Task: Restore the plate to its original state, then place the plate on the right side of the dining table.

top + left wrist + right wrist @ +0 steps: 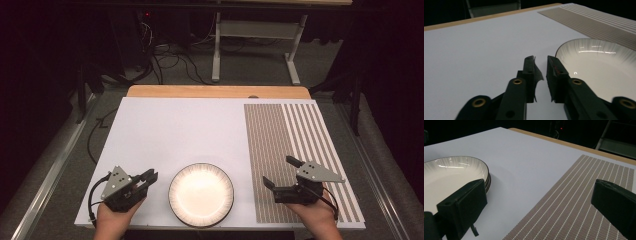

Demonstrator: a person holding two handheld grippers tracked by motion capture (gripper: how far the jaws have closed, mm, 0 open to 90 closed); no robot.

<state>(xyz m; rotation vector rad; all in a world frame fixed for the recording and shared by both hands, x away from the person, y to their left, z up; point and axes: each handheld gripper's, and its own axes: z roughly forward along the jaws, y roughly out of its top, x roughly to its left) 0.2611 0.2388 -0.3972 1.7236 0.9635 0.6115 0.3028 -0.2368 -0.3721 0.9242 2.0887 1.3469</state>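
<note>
Two grippers flank the round white ceramic plate with the dark ribbed rim (201, 194) near the table's front edge. Left gripper (148, 178) sits just beside its rim, jaws a narrow gap apart and empty. Right gripper (281, 173), jaws spread wide, is farther off over the striped brown woven placemat (285, 150). From the right gripper view it could be a stack of plates, hard to tell.

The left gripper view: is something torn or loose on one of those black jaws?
Yes. On the left gripper, the pad lining of the left-hand black jaw has peeled off and curls into the gap. The white dark-rimmed plate looks intact.
</note>
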